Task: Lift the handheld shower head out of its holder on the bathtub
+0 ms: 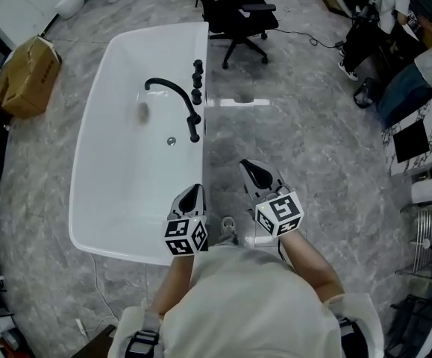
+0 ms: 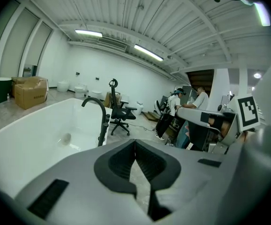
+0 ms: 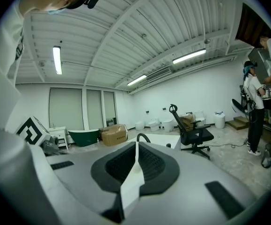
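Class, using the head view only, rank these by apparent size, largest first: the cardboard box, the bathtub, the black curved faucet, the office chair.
1. bathtub
2. office chair and cardboard box: too alike to rank
3. faucet

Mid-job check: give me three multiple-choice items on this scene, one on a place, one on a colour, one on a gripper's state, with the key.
1. In the head view, the black faucet stands on the bathtub's:
A) right rim
B) left rim
C) near end

2. The office chair is:
A) white
B) black
C) green

3. The right gripper's fingers are:
A) wide open
B) half open
C) shut, nothing between

Key:
1. A, its base sits on the rim toward the chair.
2. B, seat, back and legs all show black.
3. C, the fingers meet along one seam in the right gripper view.
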`<state>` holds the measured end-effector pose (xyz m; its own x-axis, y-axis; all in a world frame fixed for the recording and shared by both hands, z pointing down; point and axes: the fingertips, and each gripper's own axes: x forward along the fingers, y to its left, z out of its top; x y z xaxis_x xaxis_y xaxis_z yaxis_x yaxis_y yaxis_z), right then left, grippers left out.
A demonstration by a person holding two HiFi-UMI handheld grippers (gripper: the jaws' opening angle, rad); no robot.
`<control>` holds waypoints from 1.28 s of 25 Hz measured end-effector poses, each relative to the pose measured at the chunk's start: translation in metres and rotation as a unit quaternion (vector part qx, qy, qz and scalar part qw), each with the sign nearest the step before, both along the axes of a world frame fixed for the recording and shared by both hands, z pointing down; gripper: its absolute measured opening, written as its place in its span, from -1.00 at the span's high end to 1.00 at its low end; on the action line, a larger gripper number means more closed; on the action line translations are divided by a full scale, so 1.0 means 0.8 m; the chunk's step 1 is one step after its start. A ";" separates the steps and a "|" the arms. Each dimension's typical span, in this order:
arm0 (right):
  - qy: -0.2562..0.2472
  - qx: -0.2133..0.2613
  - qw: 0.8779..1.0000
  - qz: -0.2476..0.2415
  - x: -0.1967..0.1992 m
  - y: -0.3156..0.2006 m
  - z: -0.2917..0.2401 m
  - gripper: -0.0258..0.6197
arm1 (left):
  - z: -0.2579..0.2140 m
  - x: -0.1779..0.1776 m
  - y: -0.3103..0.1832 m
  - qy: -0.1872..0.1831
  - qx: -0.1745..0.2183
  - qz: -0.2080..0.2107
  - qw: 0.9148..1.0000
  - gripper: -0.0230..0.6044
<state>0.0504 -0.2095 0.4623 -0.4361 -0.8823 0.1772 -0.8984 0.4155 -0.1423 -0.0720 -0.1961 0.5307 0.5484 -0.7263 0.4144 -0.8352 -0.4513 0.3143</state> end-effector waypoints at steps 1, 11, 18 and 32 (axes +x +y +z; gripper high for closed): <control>0.001 -0.005 1.000 -0.006 -0.004 -0.012 0.006 0.85 | 0.004 -0.003 -0.008 0.000 -0.003 -0.005 1.000 0.86; 0.006 -0.047 0.997 -0.061 -0.043 -0.124 0.074 0.77 | 0.051 -0.023 -0.065 -0.004 -0.043 -0.043 0.998 0.86; 0.014 -0.100 0.990 -0.098 -0.078 -0.197 0.148 0.35 | 0.076 -0.053 -0.097 0.000 -0.065 -0.081 0.995 0.86; 0.101 -0.171 0.969 -0.146 -0.132 -0.290 0.312 0.22 | 0.125 -0.101 -0.121 -0.002 -0.096 -0.134 0.986 0.86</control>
<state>-0.0550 -0.4414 0.7118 -0.5836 -0.6011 0.5459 -0.7740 0.6152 -0.1499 -0.1526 -0.2927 0.6310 0.3453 -0.7533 0.5598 -0.9176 -0.1458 0.3697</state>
